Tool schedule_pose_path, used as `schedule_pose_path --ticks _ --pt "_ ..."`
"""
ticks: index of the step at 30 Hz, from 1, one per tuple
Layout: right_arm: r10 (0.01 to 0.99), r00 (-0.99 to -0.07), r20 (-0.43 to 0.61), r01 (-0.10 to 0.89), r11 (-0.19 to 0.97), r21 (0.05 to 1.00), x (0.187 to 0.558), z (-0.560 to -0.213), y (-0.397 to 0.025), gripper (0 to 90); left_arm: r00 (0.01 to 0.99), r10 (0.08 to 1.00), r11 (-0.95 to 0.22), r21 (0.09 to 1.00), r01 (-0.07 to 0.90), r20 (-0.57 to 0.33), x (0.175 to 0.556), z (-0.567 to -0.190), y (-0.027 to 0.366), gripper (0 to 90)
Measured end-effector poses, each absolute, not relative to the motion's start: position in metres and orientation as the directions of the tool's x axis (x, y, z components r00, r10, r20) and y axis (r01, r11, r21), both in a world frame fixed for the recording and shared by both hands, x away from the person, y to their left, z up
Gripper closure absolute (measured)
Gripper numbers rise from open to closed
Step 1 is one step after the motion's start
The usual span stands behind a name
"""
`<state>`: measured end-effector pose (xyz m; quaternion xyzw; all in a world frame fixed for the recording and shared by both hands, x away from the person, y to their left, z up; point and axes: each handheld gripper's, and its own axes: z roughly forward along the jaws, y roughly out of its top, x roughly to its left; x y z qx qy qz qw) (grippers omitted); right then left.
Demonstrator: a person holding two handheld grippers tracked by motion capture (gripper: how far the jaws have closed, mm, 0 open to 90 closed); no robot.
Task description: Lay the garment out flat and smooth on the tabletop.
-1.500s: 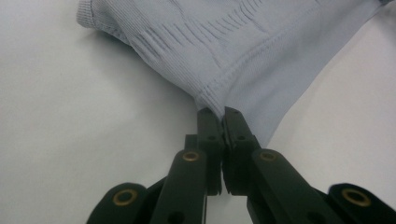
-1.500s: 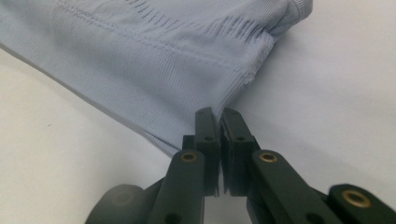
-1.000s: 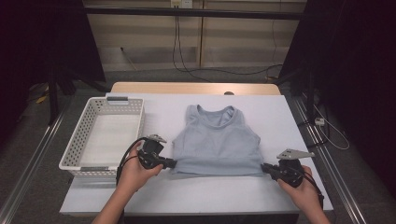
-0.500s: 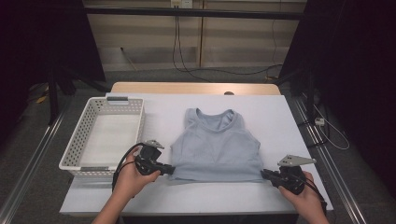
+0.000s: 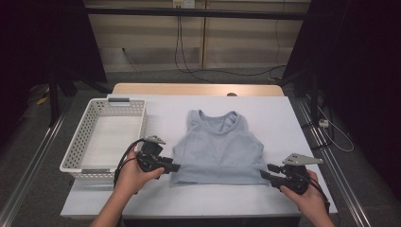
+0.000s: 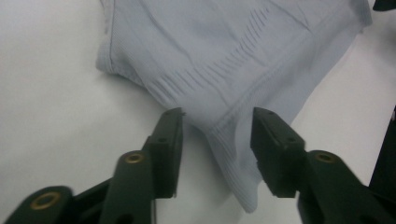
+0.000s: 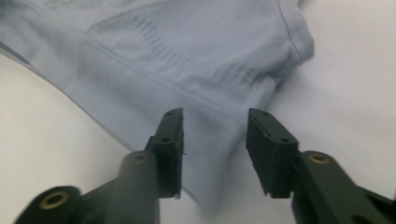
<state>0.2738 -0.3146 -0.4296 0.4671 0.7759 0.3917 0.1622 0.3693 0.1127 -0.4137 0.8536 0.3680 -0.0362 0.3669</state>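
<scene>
Overhead, the high view shows a pale blue top [image 5: 218, 149] spread flat on the white table [image 5: 283, 123], neck away from the person and hem toward them. A white basket [image 5: 106, 137] stands on the table just left of the top. The left gripper [image 5: 175, 167] sits at the hem's left corner, jaws pointing right toward the fabric. The right gripper [image 5: 263, 172] sits at the hem's right corner, jaws pointing left. Each is held in one hand, with the forearms entering from the bottom edge.

Next, the left gripper view: the left gripper [image 6: 217, 126] has its jaws spread apart, clamping nothing. The corner of the top [image 6: 229, 70] lies between them, its ribbed hem band running down through the gap. Whether the fabric touches the left jaw cannot be told.

Finally, the right gripper view: the right gripper [image 7: 214, 123] likewise has its jaws parted, with nothing pinched. The opposite hem corner of the top [image 7: 177, 51] lies in the gap, resting on the table.
</scene>
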Motion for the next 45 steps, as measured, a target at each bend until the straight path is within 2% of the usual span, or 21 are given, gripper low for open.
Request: schedule_pose_path --ticks 3,5,11,21,36,39,45 --pt "0.841 -0.527 0.120 0.586 0.258 0.768 0.279 -0.428 -0.305 47.6 0.727 0.609 -0.455 0.612 0.647 -0.317 0.375 -0.411 0.109 39.9" --pt "0.834 -0.538 0.124 0.580 0.260 0.772 0.283 -0.428 -0.297 42.9 0.717 0.611 -0.434 0.615 0.658 -0.336 0.380 -0.410 0.106 36.6" --pt "0.799 -0.583 0.147 0.564 0.268 0.781 0.293 -0.426 -0.275 35.6 0.715 0.625 -0.435 0.621 0.652 -0.313 0.393 -0.407 0.101 26.8" --pt "0.744 -0.654 0.139 0.540 0.329 0.775 0.307 -0.429 -0.239 30.3 0.711 0.642 -0.429 0.634 0.643 -0.287 0.415 -0.402 0.098 19.9" --pt "0.655 -0.745 0.124 0.487 0.407 0.773 0.322 -0.435 -0.186 23.0 0.717 0.652 -0.433 0.655 0.619 -0.247 0.437 -0.395 0.099 16.3" --pt "0.652 -0.749 0.120 0.476 0.403 0.781 0.324 -0.434 -0.178 19.2 0.712 0.656 -0.425 0.657 0.622 -0.250 0.440 -0.394 0.099 16.2" --pt "0.625 -0.763 0.164 0.479 0.378 0.793 0.328 -0.435 -0.166 21.6 0.711 0.661 -0.428 0.658 0.620 -0.239 0.448 -0.393 0.099 15.8"
